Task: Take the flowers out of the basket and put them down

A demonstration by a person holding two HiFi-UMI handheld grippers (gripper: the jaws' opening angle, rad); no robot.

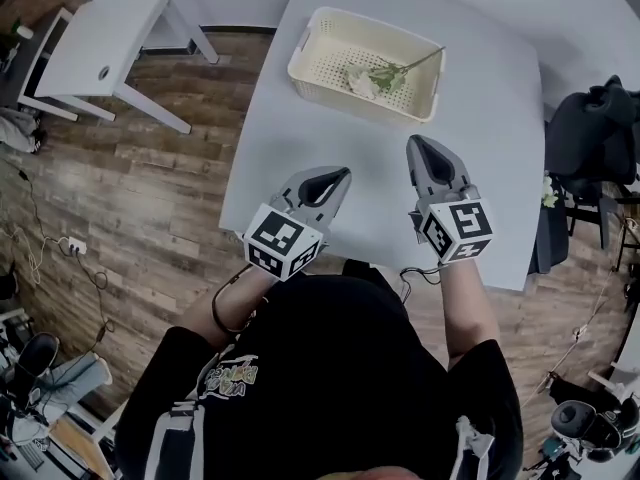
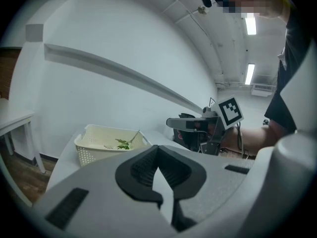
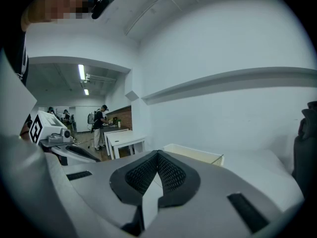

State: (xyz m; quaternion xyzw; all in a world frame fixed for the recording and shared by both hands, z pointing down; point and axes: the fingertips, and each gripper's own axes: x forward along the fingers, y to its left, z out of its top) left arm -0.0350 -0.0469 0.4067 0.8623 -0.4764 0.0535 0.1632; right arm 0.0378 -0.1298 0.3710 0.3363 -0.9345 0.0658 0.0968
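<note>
Two jaw pairs pressed together on nothing: left gripper (image 1: 341,173) and right gripper (image 1: 415,142), side by side above the near part of the tabletop (image 1: 500,178). Farther off, well apart from both, cream basket (image 1: 312,68) with flowers (image 1: 375,78) lying inside. Apparently nothing done yet; reaching in, grasping, lifting out and setting down all left.

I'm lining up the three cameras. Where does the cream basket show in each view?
Head view: the basket is at top centre, on the far part of the table.
Left gripper view: the basket is at lower left, with green stems inside.
Right gripper view: the basket is just right of centre, and only its rim shows.
Shared landmark: the white table it stands on.
</note>
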